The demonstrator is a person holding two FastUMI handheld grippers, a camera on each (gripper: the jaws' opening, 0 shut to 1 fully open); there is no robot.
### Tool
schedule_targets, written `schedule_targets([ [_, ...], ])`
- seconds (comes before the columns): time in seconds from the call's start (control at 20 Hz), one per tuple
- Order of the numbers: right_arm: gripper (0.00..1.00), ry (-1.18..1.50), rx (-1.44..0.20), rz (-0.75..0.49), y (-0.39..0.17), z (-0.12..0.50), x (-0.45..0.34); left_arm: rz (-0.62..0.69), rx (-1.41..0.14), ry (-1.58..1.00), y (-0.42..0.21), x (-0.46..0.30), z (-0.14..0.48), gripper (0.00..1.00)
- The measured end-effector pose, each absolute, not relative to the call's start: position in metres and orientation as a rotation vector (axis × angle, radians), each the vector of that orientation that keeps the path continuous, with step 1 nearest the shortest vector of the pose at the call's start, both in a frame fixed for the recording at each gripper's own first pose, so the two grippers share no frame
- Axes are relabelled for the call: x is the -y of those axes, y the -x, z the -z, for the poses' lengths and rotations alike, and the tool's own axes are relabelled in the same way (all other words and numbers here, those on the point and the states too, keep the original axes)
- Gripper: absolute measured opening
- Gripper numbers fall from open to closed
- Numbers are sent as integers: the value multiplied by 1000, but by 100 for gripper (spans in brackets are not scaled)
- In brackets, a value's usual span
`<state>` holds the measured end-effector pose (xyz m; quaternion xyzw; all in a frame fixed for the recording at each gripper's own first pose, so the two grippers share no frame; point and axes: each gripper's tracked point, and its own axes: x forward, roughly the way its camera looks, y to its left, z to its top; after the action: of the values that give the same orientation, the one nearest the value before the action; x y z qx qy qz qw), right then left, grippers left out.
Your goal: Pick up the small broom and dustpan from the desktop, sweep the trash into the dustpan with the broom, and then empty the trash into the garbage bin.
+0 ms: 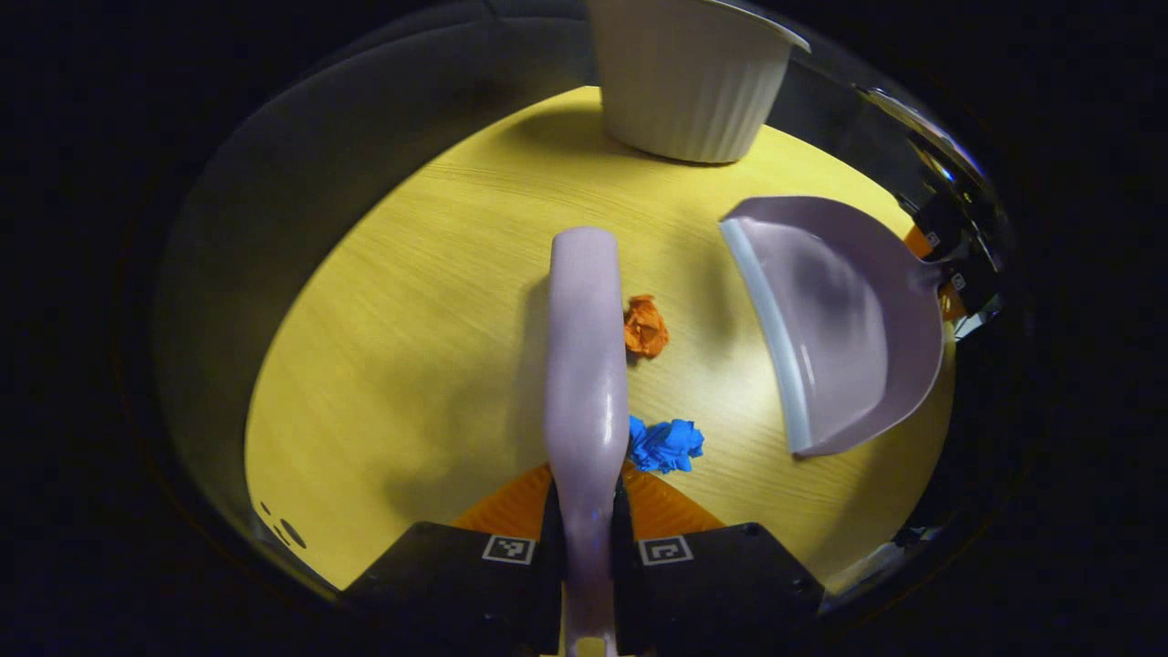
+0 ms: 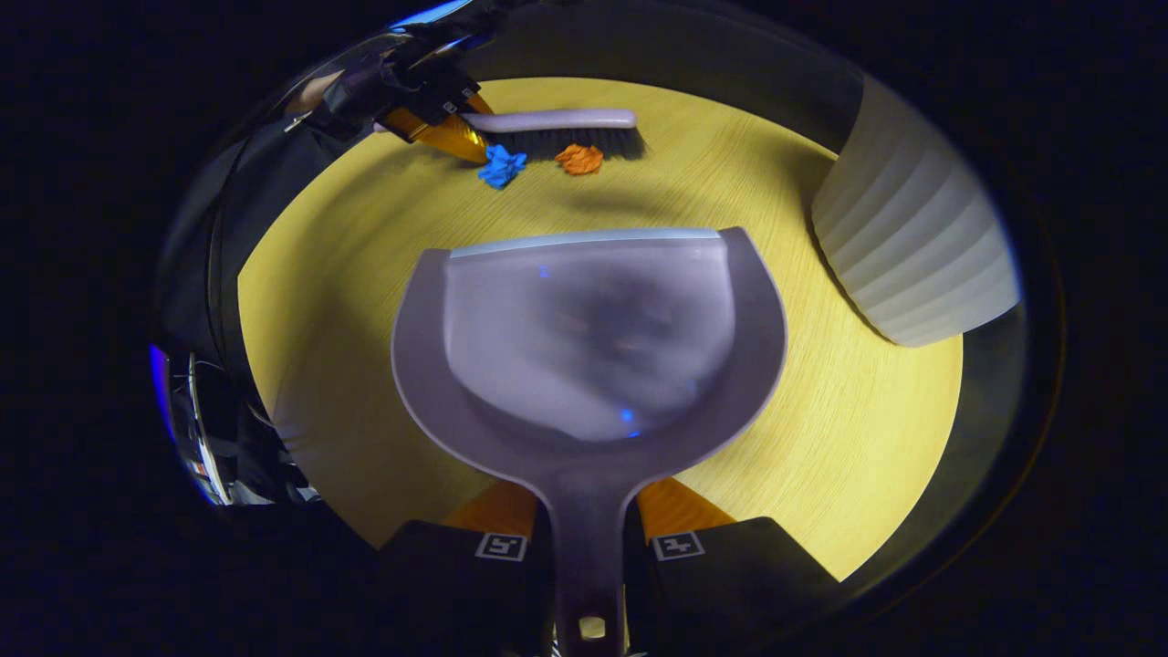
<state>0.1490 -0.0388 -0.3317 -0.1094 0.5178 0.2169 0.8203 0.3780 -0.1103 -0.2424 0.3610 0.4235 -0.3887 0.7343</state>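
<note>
Gripping the broom (image 1: 584, 365) handle between both fingers, the left hand-held gripper (image 1: 589, 529) holds it over the counter (image 1: 411, 319); orange trash (image 1: 645, 326) and blue trash (image 1: 666, 444) lie just right of it. The right hand-held gripper (image 2: 589, 547) clamps the dustpan (image 2: 589, 338) handle, with the garbage bin (image 2: 912, 255) ahead to its right.

In the left gripper view, the broom (image 1: 586, 365) runs up the middle of the frame over the tabletop (image 1: 411, 319). Two paper scraps lie just right of it: one (image 1: 645, 326) at centre, another (image 1: 666, 444) lower. The dustpan (image 1: 844, 324) sits at the right, well apart from them. The bin (image 1: 689, 73) stands at the top, behind everything.
</note>
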Motion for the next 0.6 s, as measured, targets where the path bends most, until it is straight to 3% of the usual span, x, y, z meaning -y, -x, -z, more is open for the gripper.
schedule_targets([
  [0.1, 39, 237, -1098, -465, -149, 333, 39, 886, -971, -774, -357, 123, 250, 27],
  [0.15, 35, 236, -1095, -465, -149, 334, 39, 893, -988, -766, -348, 128, 253, 27],
  [0.3, 39, 237, -1087, -471, -148, 336, 40, 915, -1037, -736, -317, 152, 259, 27],
  [0.35, 35, 235, -1084, -474, -148, 336, 40, 925, -1057, -721, -308, 161, 260, 27],
  [0.55, 35, 209, -1076, -467, -149, 333, 39, 921, -1149, -543, -279, 190, 264, 27],
  [0.6, 39, 202, -1075, -466, -150, 333, 38, 911, -1149, -482, -275, 194, 261, 27],
])
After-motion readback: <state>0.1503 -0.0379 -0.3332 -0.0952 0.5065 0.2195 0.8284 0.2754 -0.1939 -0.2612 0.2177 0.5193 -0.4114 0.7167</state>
